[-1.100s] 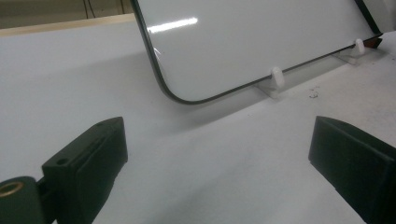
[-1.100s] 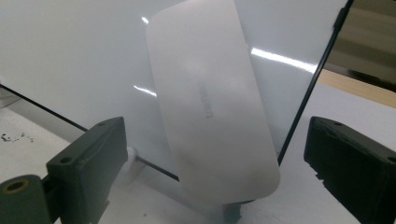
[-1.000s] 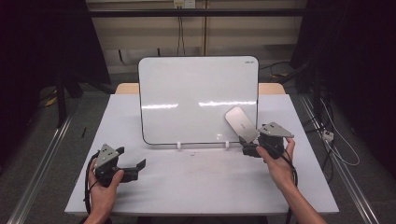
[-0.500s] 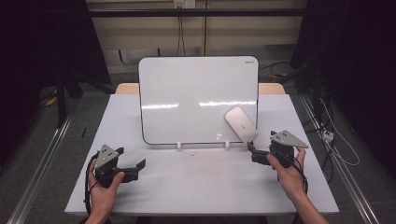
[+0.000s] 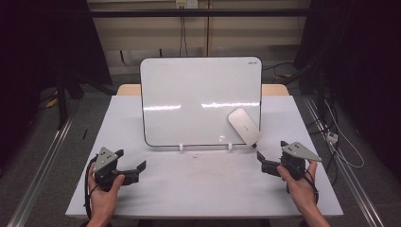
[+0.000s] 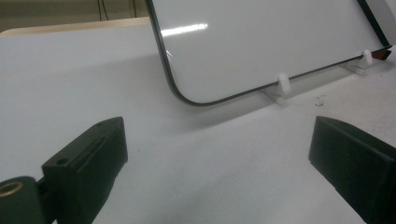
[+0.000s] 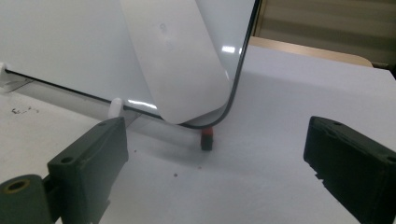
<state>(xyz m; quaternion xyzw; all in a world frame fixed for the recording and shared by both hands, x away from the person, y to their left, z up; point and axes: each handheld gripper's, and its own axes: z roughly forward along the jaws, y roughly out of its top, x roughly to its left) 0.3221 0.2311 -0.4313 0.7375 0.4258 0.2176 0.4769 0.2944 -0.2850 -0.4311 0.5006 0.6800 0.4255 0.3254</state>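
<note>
Resting flat against the lower right corner of the whiteboard (image 5: 198,101), the white eraser (image 5: 244,126) sat tilted, its lower end reaching down to the board's bottom edge, and it was the thing nearest the right gripper (image 5: 265,165). In the right gripper view the eraser (image 7: 180,65) showed as a smooth, rounded slab with a glossy shell, so it looked light and stiff but likely slippery across its broad face; it probably clung to the board by a magnet, which would give a small tug before it came free. The better hold seemed to be across its two long edges, near the lower end that hung by the board's corner, rather than on the curved top. A small red-tipped piece (image 7: 207,138) lay on the table (image 5: 203,189) just below that corner and could get in the way of a low approach. The right gripper stood on the table with its jaws spread wide and nothing between them, a short way from the eraser. The left gripper (image 5: 135,169), well apart at the table's near left, was likewise wide open and empty, facing the board's lower left corner. The board itself leaned on small white feet (image 6: 282,86) and might rock if pushed.
</note>
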